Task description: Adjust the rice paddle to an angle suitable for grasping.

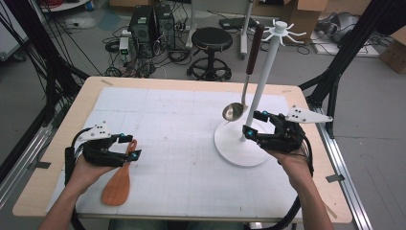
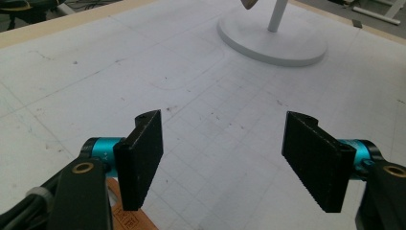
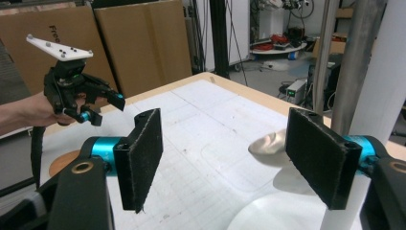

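Wooden and flat, the spatula [image 1: 119, 179] lies on the white gridded mat [image 1: 182, 172] at the near left of the table [image 1: 57, 143], its handle running up under the left gripper [image 1: 130, 146]. That gripper hovers over the handle with its jaws spread wide and nothing between them; in the left gripper view a corner of the handle [image 2: 129, 218] peeks out beneath the left jaw, off to one side and not centred in the gap. If the jaws close from this pose, they would likely miss the handle or clip only its edge, and the spatula could pivot or skid across the mat.

The right gripper [image 1: 253, 125] is also spread open, its jaws standing either side of the white pole of the utensil stand [image 1: 239, 143], low down near the round base. A metal ladle [image 1: 233, 111] with a dark handle hangs from the stand's top hooks, its bowl just beside this gripper. A careless squeeze or sideways nudge on the pole could rock the stand, swing the ladle, and perhaps shake it off its hook; the jaw nearest the bowl could also knock it directly.
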A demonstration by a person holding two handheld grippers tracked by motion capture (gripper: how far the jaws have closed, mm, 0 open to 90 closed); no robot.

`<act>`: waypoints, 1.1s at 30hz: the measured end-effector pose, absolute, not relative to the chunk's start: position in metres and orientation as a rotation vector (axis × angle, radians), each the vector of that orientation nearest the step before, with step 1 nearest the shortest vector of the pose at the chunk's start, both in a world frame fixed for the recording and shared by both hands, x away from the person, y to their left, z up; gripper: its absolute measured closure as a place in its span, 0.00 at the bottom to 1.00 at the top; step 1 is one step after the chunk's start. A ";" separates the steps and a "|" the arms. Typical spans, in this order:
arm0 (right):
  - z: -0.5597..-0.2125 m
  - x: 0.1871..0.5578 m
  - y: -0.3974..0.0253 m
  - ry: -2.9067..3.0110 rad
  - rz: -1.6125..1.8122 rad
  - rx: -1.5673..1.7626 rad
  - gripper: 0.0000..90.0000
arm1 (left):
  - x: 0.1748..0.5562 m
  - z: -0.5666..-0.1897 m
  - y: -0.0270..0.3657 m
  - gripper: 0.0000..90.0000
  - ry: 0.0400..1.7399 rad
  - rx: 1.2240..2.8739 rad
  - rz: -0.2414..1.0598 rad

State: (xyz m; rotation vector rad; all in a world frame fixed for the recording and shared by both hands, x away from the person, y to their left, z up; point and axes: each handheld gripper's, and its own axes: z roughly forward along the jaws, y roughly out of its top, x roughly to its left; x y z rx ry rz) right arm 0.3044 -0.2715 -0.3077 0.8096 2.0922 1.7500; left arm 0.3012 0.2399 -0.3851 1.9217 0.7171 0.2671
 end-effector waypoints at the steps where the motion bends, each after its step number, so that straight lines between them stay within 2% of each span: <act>1: -0.310 0.304 -0.272 2.093 1.746 0.811 0.30 | 0.301 -0.385 0.240 0.35 0.718 1.922 0.268; 14: -0.344 0.295 -0.273 2.104 1.728 0.873 0.23 | 0.302 -0.389 0.245 0.44 0.730 1.939 0.284; 21: -0.357 0.292 -0.269 2.139 1.693 0.879 0.21 | 0.305 -0.398 0.255 0.62 0.800 1.936 0.311; 27: -0.369 0.290 -0.269 2.153 1.682 0.899 0.21 | 0.308 -0.405 0.262 0.72 0.870 1.963 0.350; 33: -0.376 0.289 -0.269 2.153 1.677 0.911 0.21 | 0.310 -0.412 0.267 0.87 0.887 1.986 0.347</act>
